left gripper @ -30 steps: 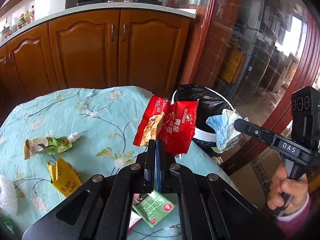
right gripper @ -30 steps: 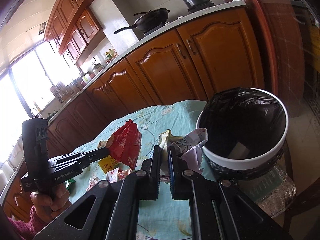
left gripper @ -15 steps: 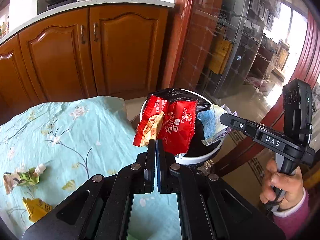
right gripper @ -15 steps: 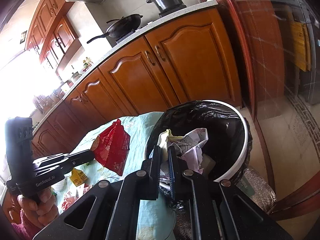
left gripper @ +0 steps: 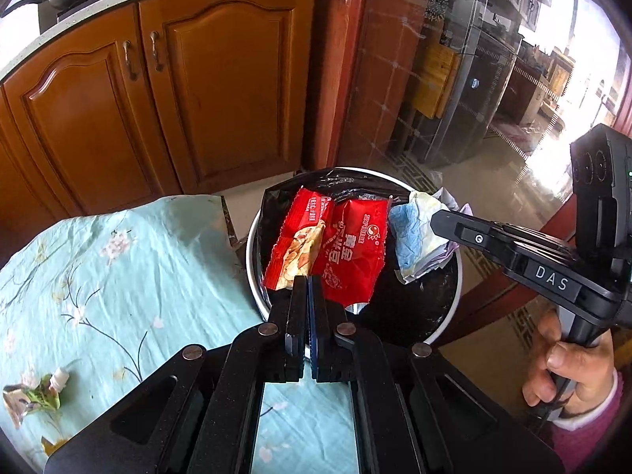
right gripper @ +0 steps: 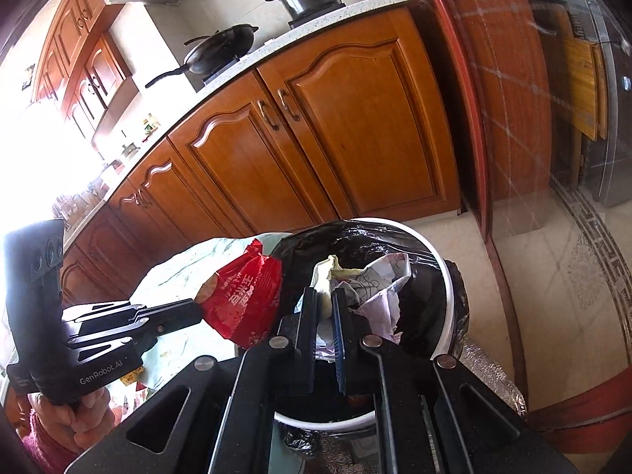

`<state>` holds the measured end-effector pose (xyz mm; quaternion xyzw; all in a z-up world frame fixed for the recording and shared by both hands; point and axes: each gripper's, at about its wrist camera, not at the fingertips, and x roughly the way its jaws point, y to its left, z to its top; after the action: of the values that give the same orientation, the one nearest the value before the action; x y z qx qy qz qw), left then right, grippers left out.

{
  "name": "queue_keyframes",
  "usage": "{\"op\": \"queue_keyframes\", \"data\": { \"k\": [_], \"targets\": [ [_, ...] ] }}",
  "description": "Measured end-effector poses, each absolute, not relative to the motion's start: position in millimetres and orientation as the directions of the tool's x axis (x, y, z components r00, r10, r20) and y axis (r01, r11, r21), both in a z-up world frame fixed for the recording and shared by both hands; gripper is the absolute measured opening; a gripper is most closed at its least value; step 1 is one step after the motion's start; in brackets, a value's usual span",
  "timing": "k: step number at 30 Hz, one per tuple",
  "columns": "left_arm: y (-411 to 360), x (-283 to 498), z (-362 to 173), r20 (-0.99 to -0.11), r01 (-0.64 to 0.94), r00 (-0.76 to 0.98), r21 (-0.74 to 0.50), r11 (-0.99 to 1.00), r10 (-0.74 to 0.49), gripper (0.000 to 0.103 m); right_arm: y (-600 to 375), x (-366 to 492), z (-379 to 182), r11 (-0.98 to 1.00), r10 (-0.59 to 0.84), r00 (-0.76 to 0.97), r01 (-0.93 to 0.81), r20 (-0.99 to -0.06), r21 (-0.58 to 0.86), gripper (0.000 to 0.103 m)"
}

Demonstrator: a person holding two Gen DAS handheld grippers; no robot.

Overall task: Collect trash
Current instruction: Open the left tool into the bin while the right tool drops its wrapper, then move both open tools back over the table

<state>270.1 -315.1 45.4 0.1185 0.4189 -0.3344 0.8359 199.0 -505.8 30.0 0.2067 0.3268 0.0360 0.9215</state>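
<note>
Gripping the red snack wrappers in our left gripper, we hold them directly over the black-lined bin, long side pointing away from us. Just right, our right gripper clamps the crumpled paper wad above the same opening, so both only need releasing. Left lies the floral tablecloth with scraps, wooden cabinets beyond.

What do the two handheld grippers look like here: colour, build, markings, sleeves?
Both are matte black: flat fingers on slotted linkage arms with round silver pivot pins. The right gripper reads "DAS" in white, the left gripper "GenRobot.AI". Each carries a boxy black module with round lenses. Magenta sleeve, white cuff.
</note>
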Motion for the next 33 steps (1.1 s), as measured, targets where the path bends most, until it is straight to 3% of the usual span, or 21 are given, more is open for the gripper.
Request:
{"op": "queue_keyframes", "data": {
  "k": [9, 16, 26, 28, 30, 33],
  "targets": [
    [-338, 283, 34, -0.809, 0.665, 0.390, -0.084, 0.742, -0.441, 0.002, -513, 213, 19, 0.899, 0.230, 0.759, 0.074, -0.609, 0.432, 0.012],
    [-340, 281, 29, -0.811, 0.658, 0.383, -0.096, 0.747, -0.442, 0.018, -518, 215, 13, 0.884, 0.238, 0.754, 0.092, -0.612, 0.458, 0.016],
    [-305, 265, 36, -0.789, 0.615, 0.401, -0.145, 0.775, -0.466, 0.018, -512, 204, 18, 0.883, 0.234, 0.764, 0.092, -0.601, 0.461, 0.026],
    [-291, 257, 40, -0.775, 0.594, 0.426, -0.150, 0.791, -0.467, 0.034, -507, 199, 20, 0.882, 0.237, 0.771, 0.084, -0.591, 0.464, 0.037],
    [-274, 247, 43, -0.753, 0.564, 0.460, -0.162, 0.810, -0.471, 0.047, -501, 191, 22, 0.880, 0.240, 0.783, 0.074, -0.574, 0.469, 0.056],
    [-246, 234, 44, -0.734, 0.523, 0.490, -0.185, 0.832, -0.471, 0.049, -486, 179, 25, 0.878, 0.240, 0.800, 0.062, -0.549, 0.474, 0.072]
  ]
}}
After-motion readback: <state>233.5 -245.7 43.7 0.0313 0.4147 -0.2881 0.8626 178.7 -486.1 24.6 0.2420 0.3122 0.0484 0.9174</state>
